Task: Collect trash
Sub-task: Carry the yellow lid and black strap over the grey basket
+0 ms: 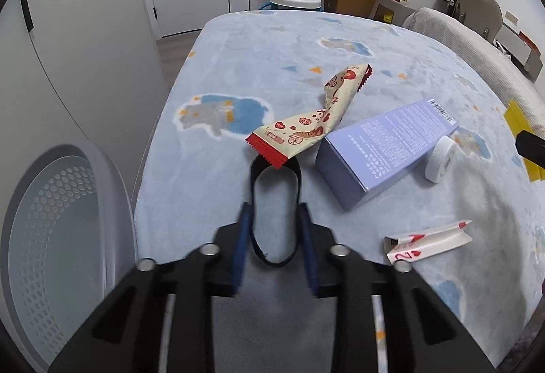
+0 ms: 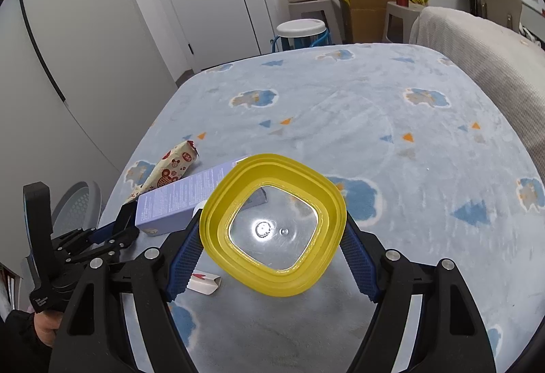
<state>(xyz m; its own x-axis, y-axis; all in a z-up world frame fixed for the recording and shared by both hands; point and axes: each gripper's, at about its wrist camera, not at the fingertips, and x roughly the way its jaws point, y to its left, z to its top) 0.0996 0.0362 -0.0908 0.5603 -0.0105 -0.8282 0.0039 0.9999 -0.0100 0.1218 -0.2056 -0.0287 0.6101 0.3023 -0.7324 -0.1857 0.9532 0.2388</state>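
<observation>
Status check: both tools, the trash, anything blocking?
Left tool shut on snack wrapper. Right tool holds yellow lid. Purple box, white cap, folded card remain. Bin unobstructed.

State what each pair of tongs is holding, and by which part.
Left tongs: snack wrapper, by its near red crimped end. Right tongs: yellow-rimmed lid, by two opposite edges.

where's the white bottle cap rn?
Left wrist view, right of centre: the white cap lies on the blue blanket, touching the far end of the purple box, beyond the folded playing card.
</observation>
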